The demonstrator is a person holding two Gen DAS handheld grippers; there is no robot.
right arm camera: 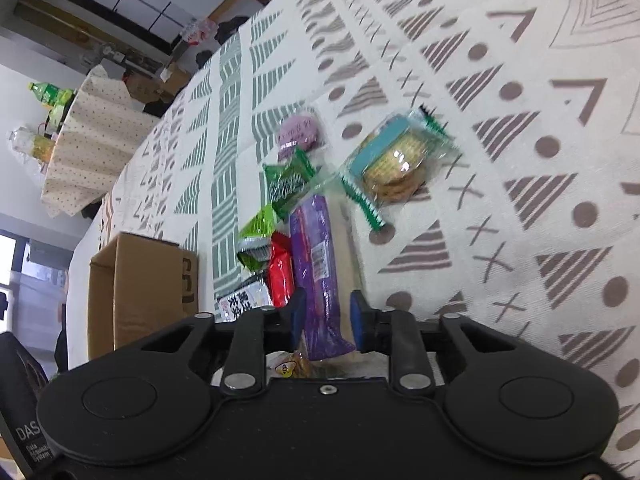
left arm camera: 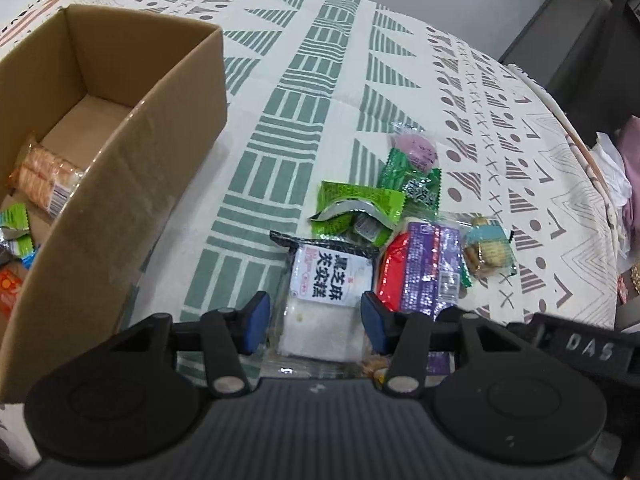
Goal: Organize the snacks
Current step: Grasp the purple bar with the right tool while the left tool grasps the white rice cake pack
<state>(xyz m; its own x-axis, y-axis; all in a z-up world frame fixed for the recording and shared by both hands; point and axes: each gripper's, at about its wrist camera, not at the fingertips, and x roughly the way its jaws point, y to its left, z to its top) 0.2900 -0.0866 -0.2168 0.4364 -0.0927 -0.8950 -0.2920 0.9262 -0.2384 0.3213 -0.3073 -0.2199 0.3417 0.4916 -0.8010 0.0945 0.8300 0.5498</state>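
1. On a table draped in a patterned cloth [left arm camera: 320, 92], the left gripper [left arm camera: 316, 318] straddles a white sesame-cake packet [left arm camera: 328, 292] with black lettering; its blue pads stand at the packet's two sides, and whether they are pressing yet cannot be told from the left wrist view.

2. The right gripper [right arm camera: 326, 316] has its fingers clamped on the near end of a long purple wrapper [right arm camera: 316, 264], which lies in the snack pile just beside a red packet [right arm camera: 280, 276].

3. The open cardboard box [left arm camera: 132, 184] stands at the left of the pile, near it, with a pack of orange crackers [left arm camera: 40, 176] and other small packets already inside — the likely home for both picks.

4. Loose green sachets [left arm camera: 356, 208], a purple round snack [left arm camera: 414, 148] and a clear pack of biscuits [right arm camera: 396, 160] are on the cloth, not yet sorted.

5. Doing it well, as judged here: close the left pads squarely on the packet's sides before lifting, lift both straight up so neighbouring wrappers are not dragged along, and clear the box's tall near wall before letting go — the slick purple film, held only by one end, may swing or slip.
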